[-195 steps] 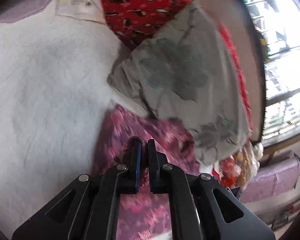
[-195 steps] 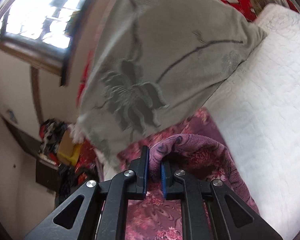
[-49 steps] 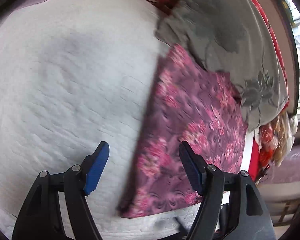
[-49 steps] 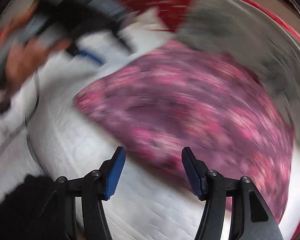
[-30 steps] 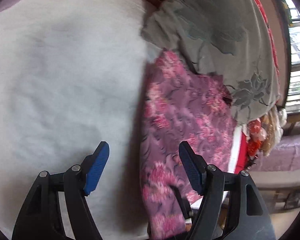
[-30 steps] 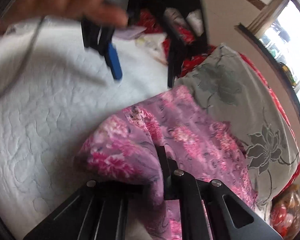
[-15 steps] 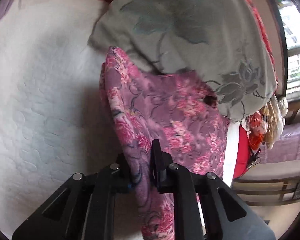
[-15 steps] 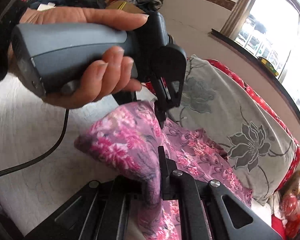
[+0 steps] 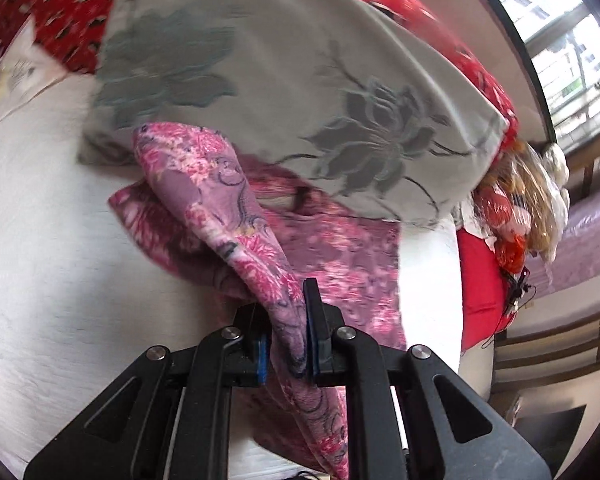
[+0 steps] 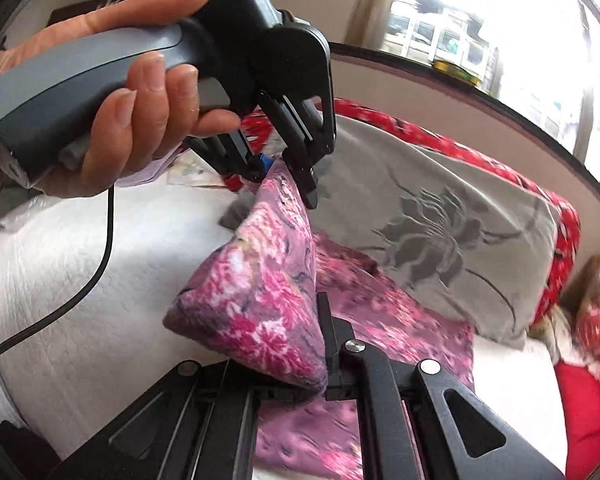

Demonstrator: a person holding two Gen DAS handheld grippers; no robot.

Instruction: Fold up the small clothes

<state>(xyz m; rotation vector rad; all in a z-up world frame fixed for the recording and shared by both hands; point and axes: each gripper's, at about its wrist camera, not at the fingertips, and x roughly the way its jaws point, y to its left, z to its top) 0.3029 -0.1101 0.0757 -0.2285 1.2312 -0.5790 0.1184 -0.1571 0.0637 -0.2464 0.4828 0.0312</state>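
A pink and purple flowered cloth (image 9: 332, 256) lies on the white quilted bed (image 9: 40, 240), its near edge lifted into a raised fold (image 10: 268, 292). My left gripper (image 9: 286, 332) is shut on one corner of that fold; the right wrist view shows the same left gripper (image 10: 288, 178), held by a hand (image 10: 140, 100), pinching the far corner. My right gripper (image 10: 320, 352) is shut on the near corner, its left finger hidden under the cloth. The edge stretches taut between the two grippers.
A grey pillow with a flower print (image 9: 300, 92) (image 10: 440, 216) leans on red patterned bedding (image 9: 60, 20) and overlaps the cloth's far side. A black cable (image 10: 80, 280) trails over the quilt. Plastic bags (image 9: 532, 200) and a window (image 10: 480, 32) are to the right.
Both grippers went from open to shut on the cloth's near edge and have risen with it, so the edge now hangs lifted off the bed toward the grey pillow.
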